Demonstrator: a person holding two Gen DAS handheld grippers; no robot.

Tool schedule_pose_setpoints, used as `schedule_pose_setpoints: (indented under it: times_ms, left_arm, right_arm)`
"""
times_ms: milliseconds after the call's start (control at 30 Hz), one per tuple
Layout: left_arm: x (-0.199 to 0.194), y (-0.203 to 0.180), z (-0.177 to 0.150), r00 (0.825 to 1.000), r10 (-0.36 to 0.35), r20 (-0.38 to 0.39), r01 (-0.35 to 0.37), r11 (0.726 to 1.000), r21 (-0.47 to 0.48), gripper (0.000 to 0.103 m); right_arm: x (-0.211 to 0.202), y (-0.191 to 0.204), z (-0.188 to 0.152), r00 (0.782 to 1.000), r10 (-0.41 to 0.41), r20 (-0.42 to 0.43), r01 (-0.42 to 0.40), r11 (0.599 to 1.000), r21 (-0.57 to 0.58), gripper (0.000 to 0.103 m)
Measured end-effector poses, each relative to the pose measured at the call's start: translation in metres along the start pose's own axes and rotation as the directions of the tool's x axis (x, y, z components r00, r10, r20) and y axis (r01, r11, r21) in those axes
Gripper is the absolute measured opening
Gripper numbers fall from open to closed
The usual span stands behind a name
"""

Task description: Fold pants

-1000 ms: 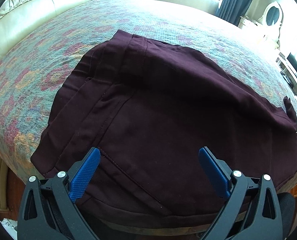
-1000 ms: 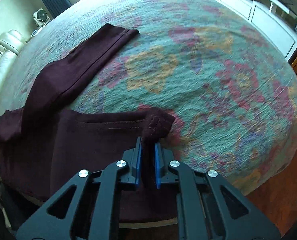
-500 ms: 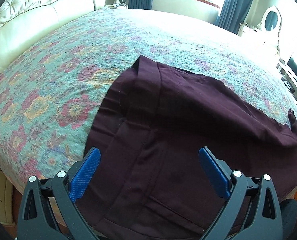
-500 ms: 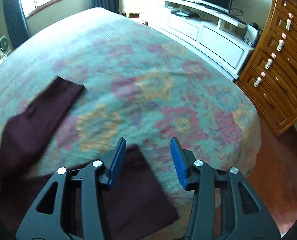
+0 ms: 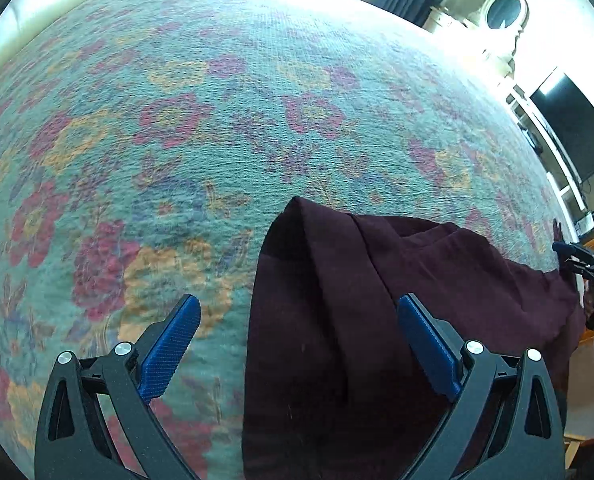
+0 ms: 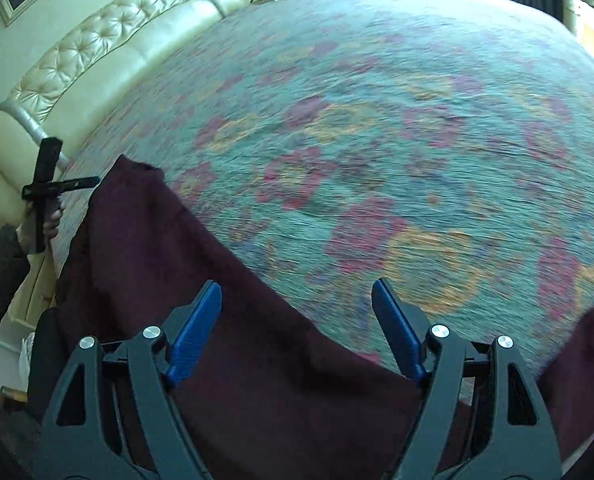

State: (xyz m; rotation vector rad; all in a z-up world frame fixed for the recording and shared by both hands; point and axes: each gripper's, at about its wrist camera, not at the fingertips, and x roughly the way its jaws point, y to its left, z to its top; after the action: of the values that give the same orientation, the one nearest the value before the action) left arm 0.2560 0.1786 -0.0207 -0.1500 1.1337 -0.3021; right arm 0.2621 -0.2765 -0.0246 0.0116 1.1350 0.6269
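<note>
Right gripper has let go of the pants, jaws opening, nothing between. Left gripper spread wide, empty, pants at 5 o'clock on bedspread.

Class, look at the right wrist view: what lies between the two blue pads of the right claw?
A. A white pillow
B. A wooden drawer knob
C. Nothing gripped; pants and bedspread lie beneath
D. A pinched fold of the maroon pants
C: the right claw is opening, its pads apart and clear of the maroon pants lying on the floral bedspread.
</note>
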Motion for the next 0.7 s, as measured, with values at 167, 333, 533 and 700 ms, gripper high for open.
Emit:
schedule_pose_setpoints:
  times_ms: [167, 333, 533, 700]
  left_arm:
    - [0.028, 0.007, 0.022, 0.996, -0.074, -0.041, 0.073, 0.997, -0.009, 0.098]
    - [0.036, 0.018, 0.031, 0.989, -0.146, -0.021, 0.143, 0.985, -0.093, 0.074]
    - [0.027, 0.006, 0.03, 0.991, -0.133, -0.03, 0.132, 0.991, -0.036, 0.021]
    - [-0.01, -0.003, 0.025, 0.988, -0.153, 0.037, 0.153, 0.988, -0.002, 0.01]
  right_arm:
    - [0.038, 0.024, 0.02, 0.99, 0.116, -0.078, -0.12, 0.992, -0.046, 0.077]
    - [0.062, 0.041, 0.021, 0.978, 0.14, -0.157, -0.153, 0.985, -0.077, 0.073]
    - [0.063, 0.054, 0.018, 0.978, 0.044, -0.206, -0.071, 0.99, -0.126, 0.004]
    - [0.016, 0.079, 0.012, 0.992, -0.01, -0.123, -0.014, 0.981, -0.192, 0.004]
